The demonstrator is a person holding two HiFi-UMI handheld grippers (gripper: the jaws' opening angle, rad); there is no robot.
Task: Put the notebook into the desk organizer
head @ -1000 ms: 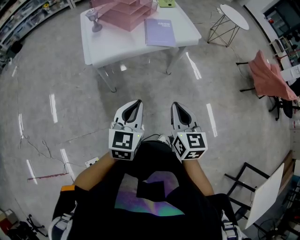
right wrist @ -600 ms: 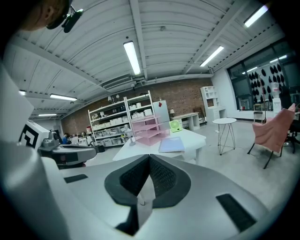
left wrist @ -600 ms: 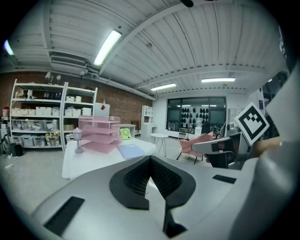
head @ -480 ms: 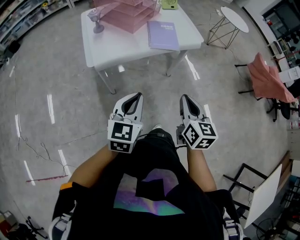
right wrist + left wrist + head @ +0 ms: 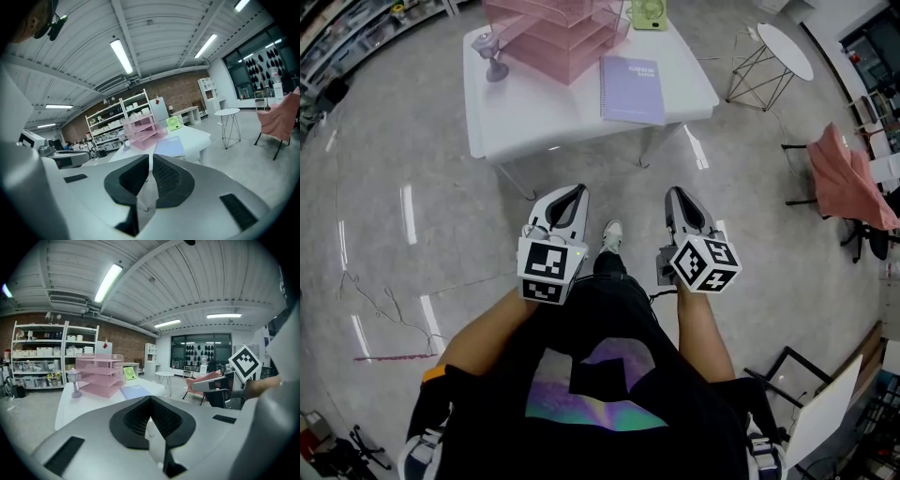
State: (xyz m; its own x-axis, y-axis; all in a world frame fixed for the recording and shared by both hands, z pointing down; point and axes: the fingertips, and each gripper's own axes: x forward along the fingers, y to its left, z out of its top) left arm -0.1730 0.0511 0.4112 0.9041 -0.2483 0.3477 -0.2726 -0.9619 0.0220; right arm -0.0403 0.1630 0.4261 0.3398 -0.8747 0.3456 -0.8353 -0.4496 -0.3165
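Head view: one purple notebook (image 5: 633, 89) lies flat on the white bench (image 5: 534, 117), near the bench's right front corner. Its long axis runs away from the person, tilted a little. The spiral edge is on the left and the cover print is at the far end. One pink desk organizer (image 5: 558, 33) sits just left of it and farther back, not touching. One small purple lamp (image 5: 494, 52) stands at the bench's left end, and one green fan (image 5: 648, 13) at the far edge. Two grippers are held low over the floor, well short of the bench. The left gripper (image 5: 575, 191) and right gripper (image 5: 677, 194) both point toward the bench, empty. One shoe (image 5: 610, 234) shows between them. One round side table (image 5: 783, 42) and a pink cloth (image 5: 848, 178) on a chair are off to the right.

Left gripper view: the fingers (image 5: 136, 416) are closed together with nothing between them. This view shows the organizer as three stacked trays, which is unclear from above. It also shows wall shelves (image 5: 42, 357) and the right gripper's marker cube at the right. The notebook is a thin purple slab beside the trays.

Right gripper view: the fingers (image 5: 166, 176) are closed, only a thin slit, nothing held. The notebook's cover faces up, long axis leading toward the organizer. The left gripper shows at the left edge. The lamp is hard to make out here.
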